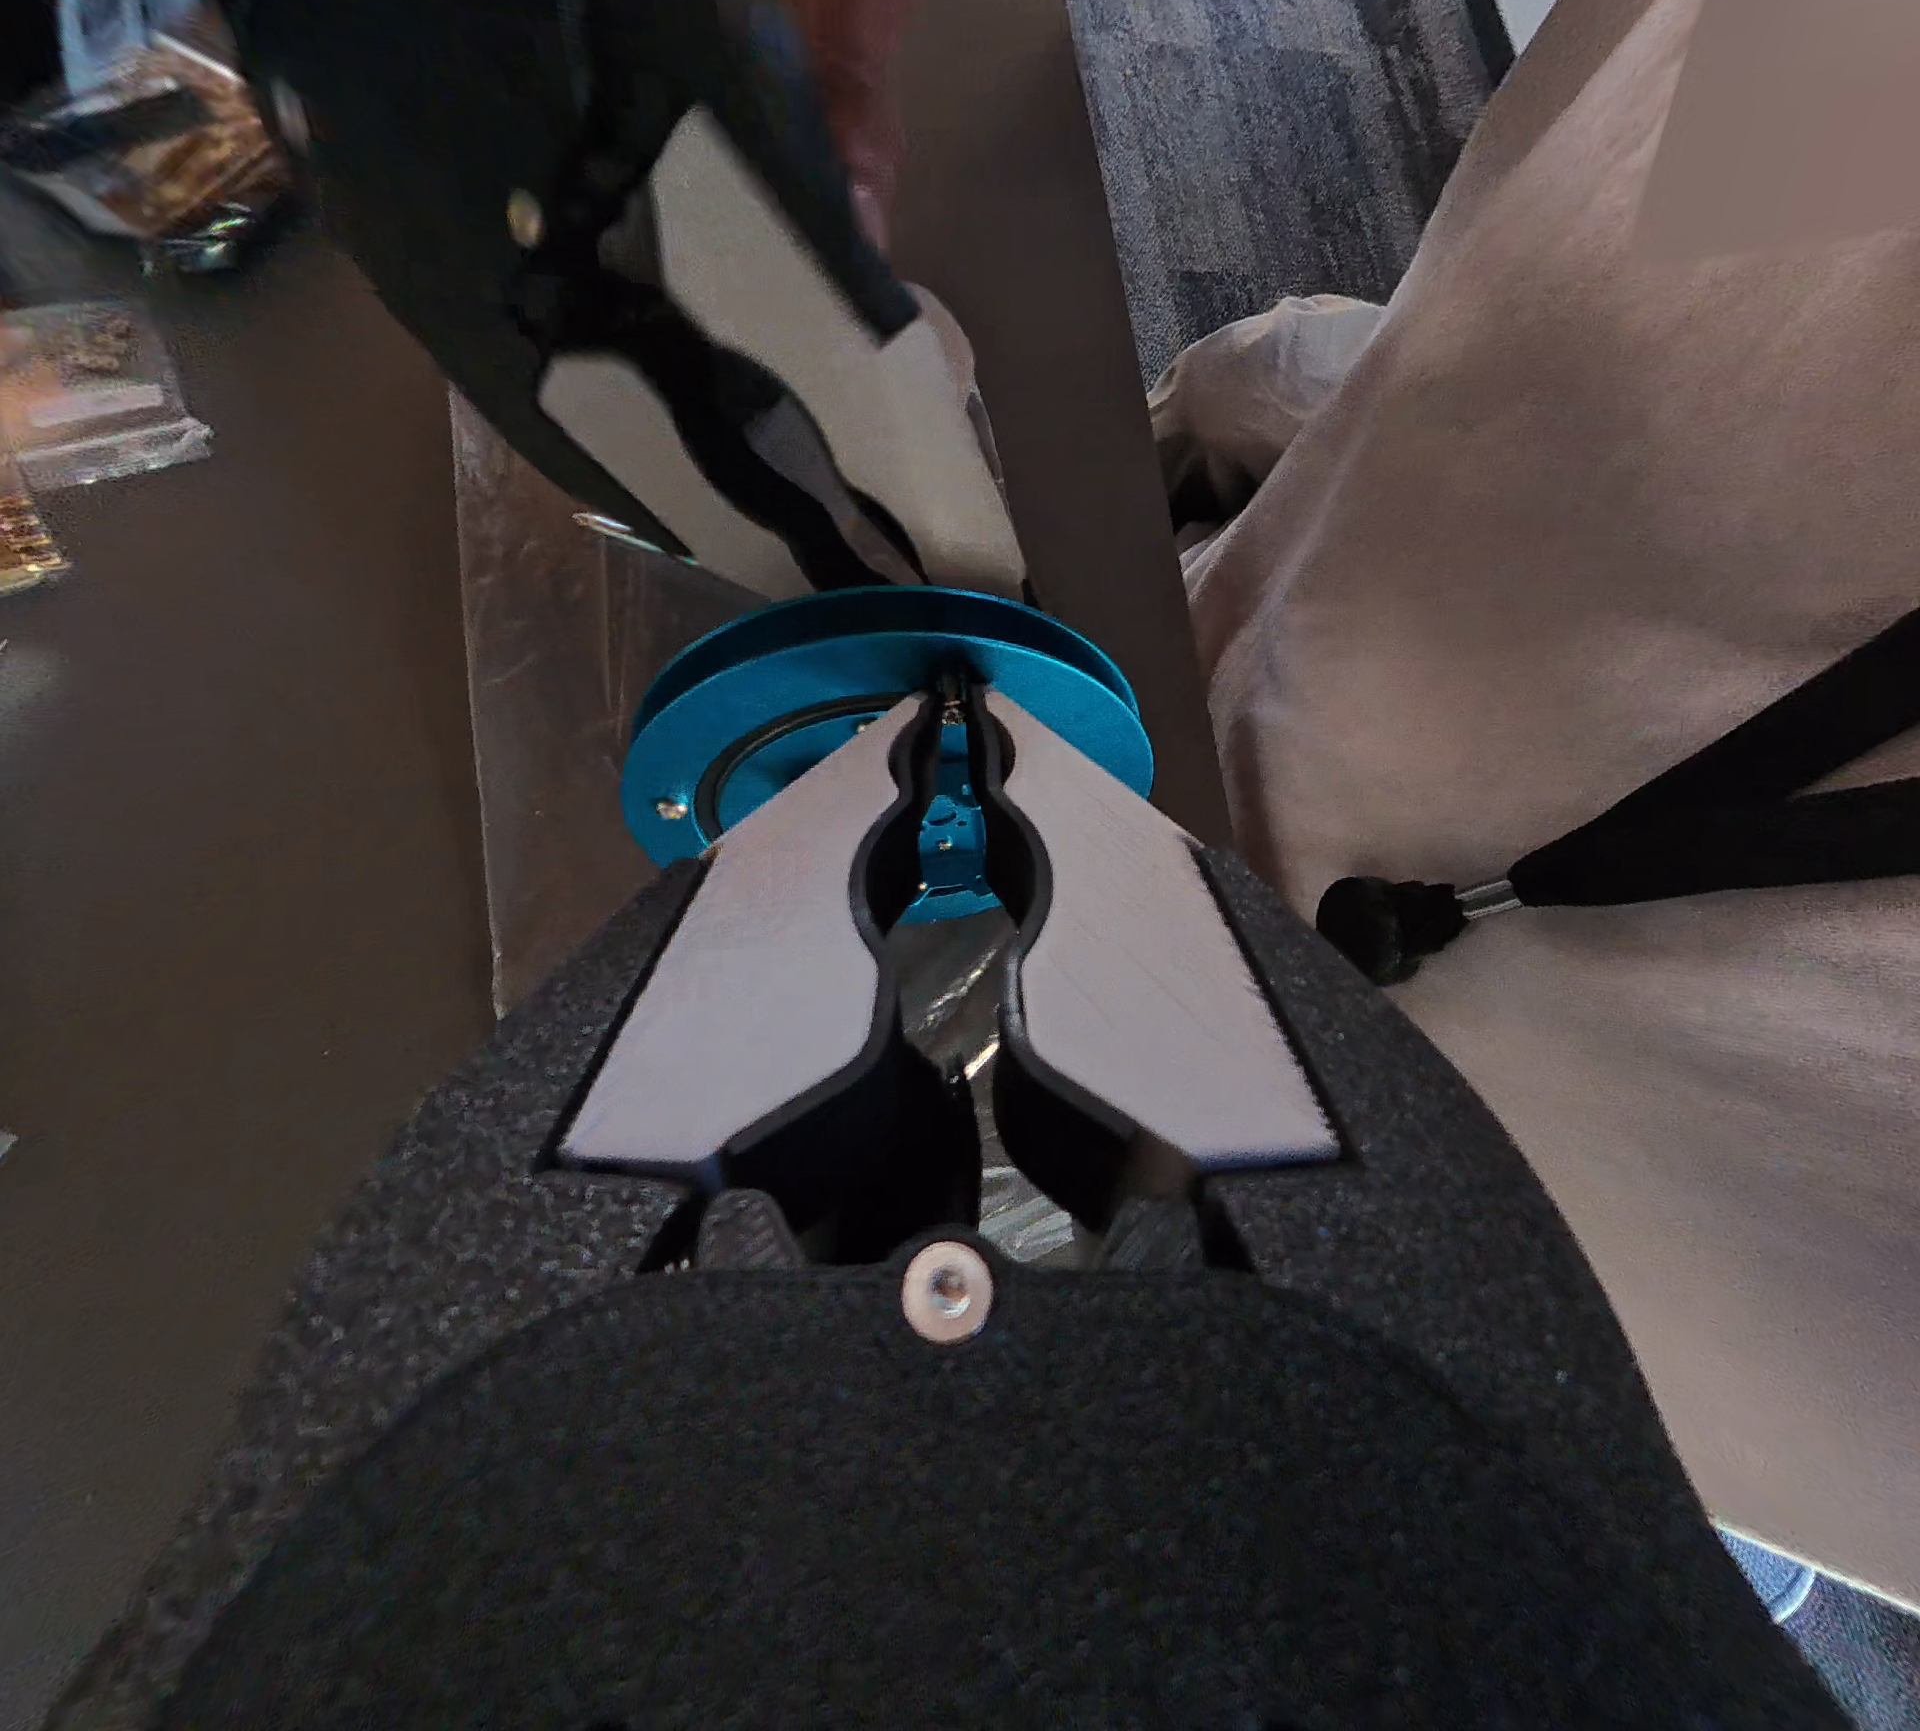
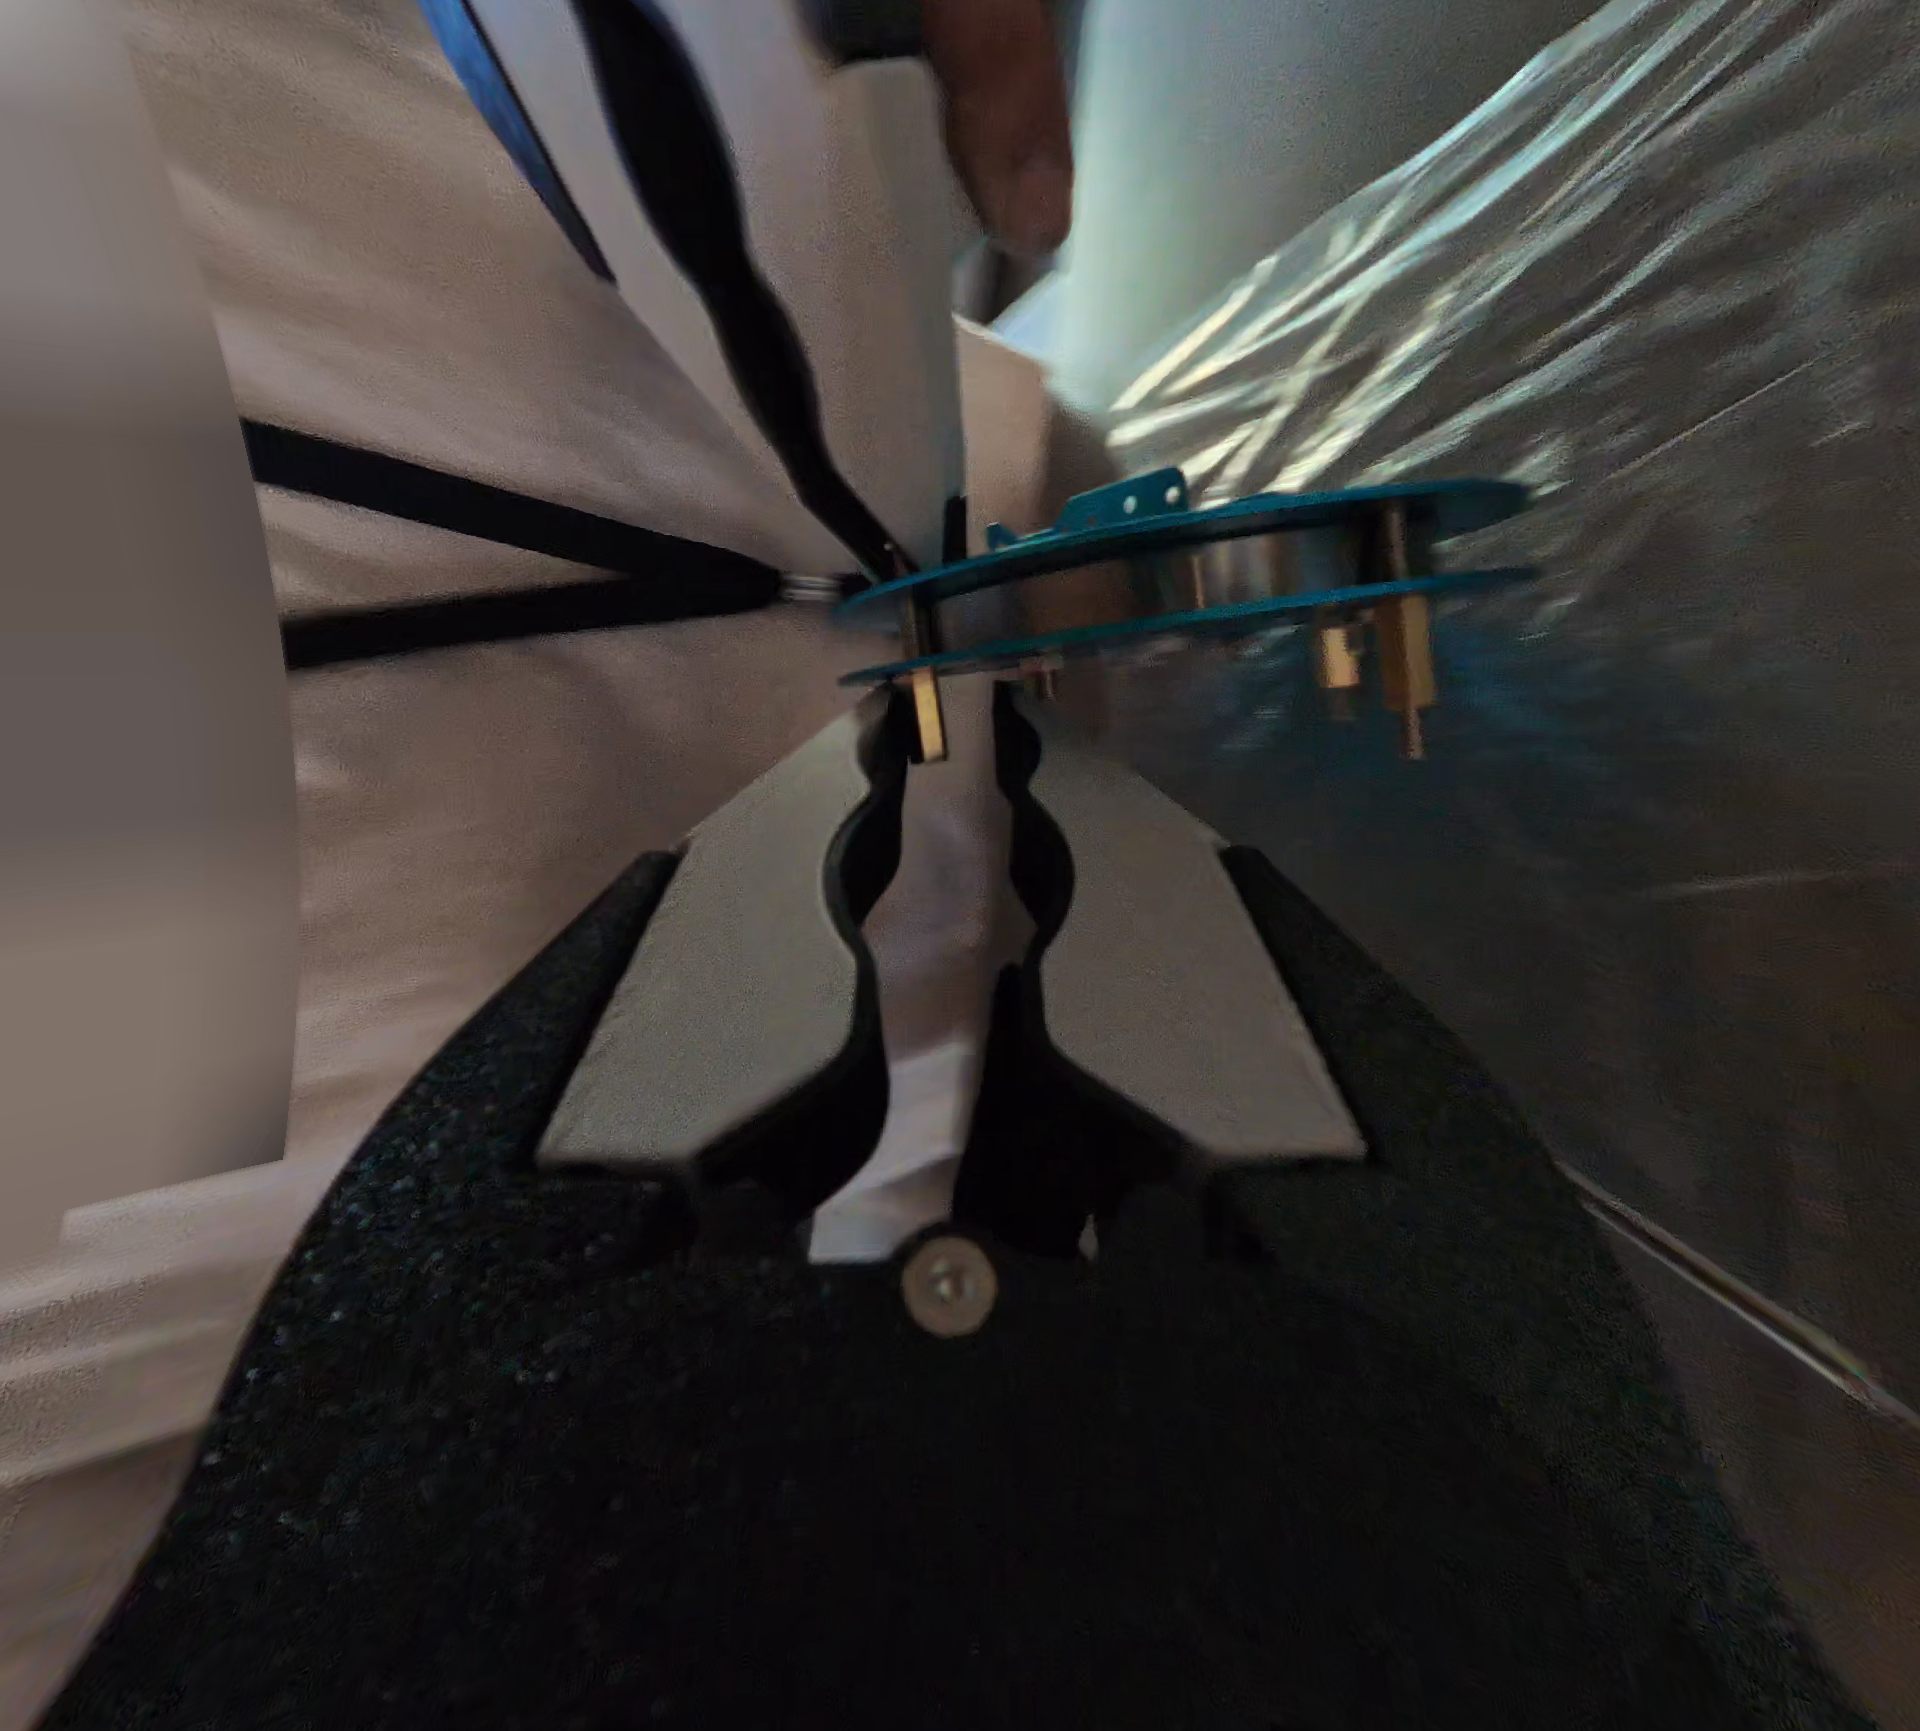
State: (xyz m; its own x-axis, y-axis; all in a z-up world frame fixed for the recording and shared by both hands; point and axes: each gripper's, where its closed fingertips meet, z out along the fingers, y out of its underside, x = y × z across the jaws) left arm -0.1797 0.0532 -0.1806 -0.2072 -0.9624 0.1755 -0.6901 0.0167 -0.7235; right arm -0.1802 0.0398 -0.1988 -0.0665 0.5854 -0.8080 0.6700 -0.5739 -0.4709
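Both tongs meet on one blue two-disc metal part. From the left wrist view, the left tongs [image 1: 951,710] are nearly shut, tips pinching the blue part [image 1: 888,725] at its middle, beside the brown counter's [image 1: 260,746] near edge; the right tongs [image 1: 883,538] press in from above. One black strap [image 1: 1714,850] crosses pale clothing. From the right wrist view, the right tongs [image 2: 951,715] nip the discs' [image 2: 1195,580] rim, where several brass posts [image 2: 1403,642] stick out, against shiny plastic wrap [image 2: 1558,331].
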